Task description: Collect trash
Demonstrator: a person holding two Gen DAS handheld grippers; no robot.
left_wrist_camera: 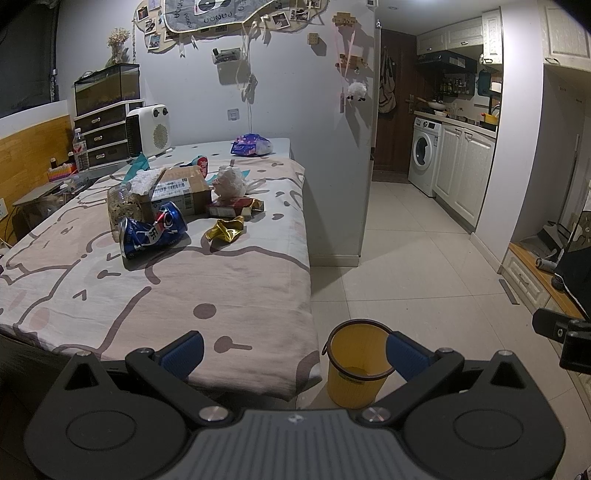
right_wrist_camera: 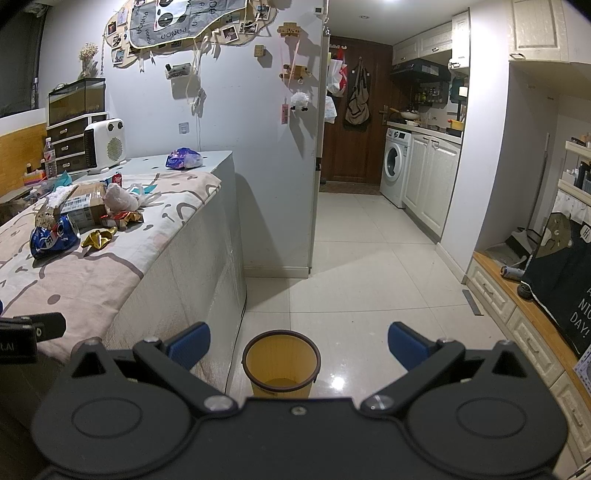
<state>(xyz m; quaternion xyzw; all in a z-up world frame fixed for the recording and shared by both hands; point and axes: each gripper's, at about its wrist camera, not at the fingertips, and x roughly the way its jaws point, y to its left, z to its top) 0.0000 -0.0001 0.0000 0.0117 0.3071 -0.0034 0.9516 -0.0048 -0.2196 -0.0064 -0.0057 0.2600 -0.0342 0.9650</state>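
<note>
Two tongs, left [left_wrist_camera: 295, 354] and right [right_wrist_camera: 297, 347], gape wide, gripping nothing, level, near the yellow wastebasket [right_wrist_camera: 281, 363] on the floor beside the tabletop [left_wrist_camera: 207, 295]; up there lie a crushed blue Pepsi can [left_wrist_camera: 153, 230], gold wrapper [left_wrist_camera: 225, 229], labelled cardboard box [left_wrist_camera: 181, 192], white plastic bag [left_wrist_camera: 231, 181]; "PANDA" banner [right_wrist_camera: 173, 22] overhead.

Yellow bin [left_wrist_camera: 356, 373]: base hidden behind left gripper body; right rim covered by blue finger pad [left_wrist_camera: 404, 354]. Cardboard box [left_wrist_camera: 181, 192]: label print too small to read; front partly hidden by crushed blue can [left_wrist_camera: 153, 230]. Jar [left_wrist_camera: 123, 206]: contents unclear. Wall photos [right_wrist_camera: 122, 35]: blurred. Dark banner [right_wrist_camera: 561, 273]: lettering cut by right edge.
</note>
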